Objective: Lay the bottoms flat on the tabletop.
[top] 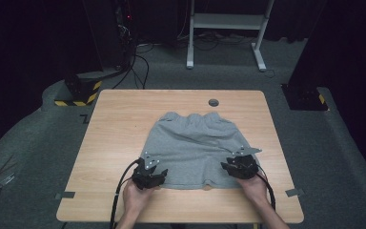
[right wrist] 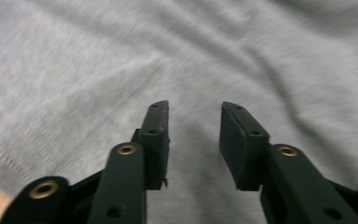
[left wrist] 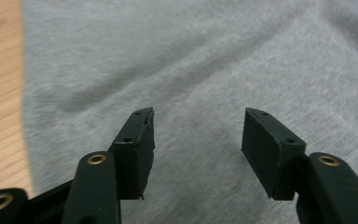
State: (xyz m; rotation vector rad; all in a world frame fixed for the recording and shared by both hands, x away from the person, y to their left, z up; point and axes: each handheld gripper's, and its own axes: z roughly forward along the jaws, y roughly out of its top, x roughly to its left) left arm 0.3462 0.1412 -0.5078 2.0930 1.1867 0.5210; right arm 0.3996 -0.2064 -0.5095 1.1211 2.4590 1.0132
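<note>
Item: grey shorts, lying flat near the middle of a wooden table, long axis running from the near edge toward the far edge; the leg hems are pointing toward the person, the gathered waistband is pointing away, toward the small round grommet in the tabletop. Nearest the camera, the person's two hands are coming in over the near table edge, each carrying a gripper. The left gripper is sitting over the near left corner of the shorts, its jaws standing wide apart with grey fabric showing between them and nothing pinched; bare wood is lying just beside that cloth edge. The right gripper is sitting over the near right part of the shorts, its jaws parted more narrowly above wrinkled cloth, likewise gripping nothing. Beyond the table, a white desk frame is standing on grey carpet, with cables trailing at far left.
</note>
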